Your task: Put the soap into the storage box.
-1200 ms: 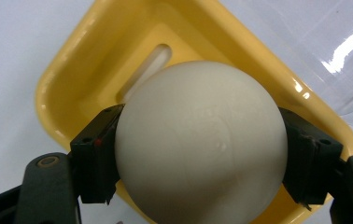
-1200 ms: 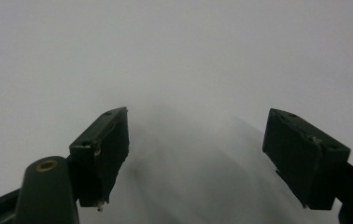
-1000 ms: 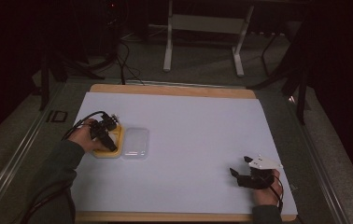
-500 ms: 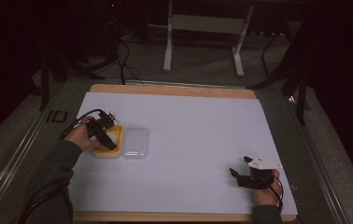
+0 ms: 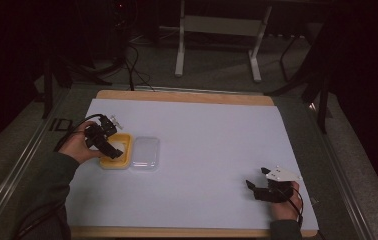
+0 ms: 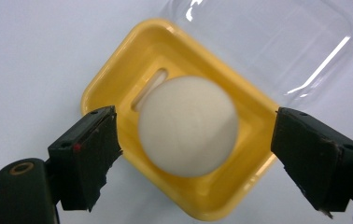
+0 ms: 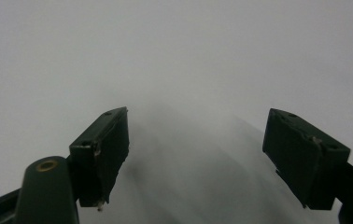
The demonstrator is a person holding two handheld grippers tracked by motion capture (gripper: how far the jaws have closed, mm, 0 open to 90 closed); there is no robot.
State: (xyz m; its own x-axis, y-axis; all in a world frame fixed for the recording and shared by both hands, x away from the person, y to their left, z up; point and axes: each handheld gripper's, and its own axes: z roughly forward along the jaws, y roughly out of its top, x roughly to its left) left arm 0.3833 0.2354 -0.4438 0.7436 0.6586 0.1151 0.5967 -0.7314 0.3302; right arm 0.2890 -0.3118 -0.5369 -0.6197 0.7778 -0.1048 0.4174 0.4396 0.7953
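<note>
Seen from above, a table (image 5: 202,150) covered by a pale sheet fills the middle of the scene, with a wooden edge showing at its far and near sides and a dark room with metal stand legs behind it. At the left, a person's left hand (image 5: 77,147) in a dark green sleeve holds the left tool (image 5: 108,145), a black two-jaw device with a cable looping back from it, pointed down over a small yellow tray (image 5: 124,159) near the table's left edge. Touching the tray's right side lies a clear plastic lid (image 5: 144,152), flat on the sheet. In the left gripper view, the yellow tray (image 6: 114,74) is seen from straight above, with a slot in its floor and a white ball (image 6: 187,126) sitting inside it, partly covering that slot; the clear lid (image 6: 277,42) lies just beyond the tray. The left tool's two black jaws stand wide apart, one on each side of the ball, gripping nothing. Well apart from all this, at the near right of the table, the right hand (image 5: 283,205) holds the right tool (image 5: 259,186), topped by a grey three-cornered plate, low over the bare sheet. In the right gripper view its jaws are also spread wide and empty, with only the pale sheet (image 7: 174,60) beyond them.
</note>
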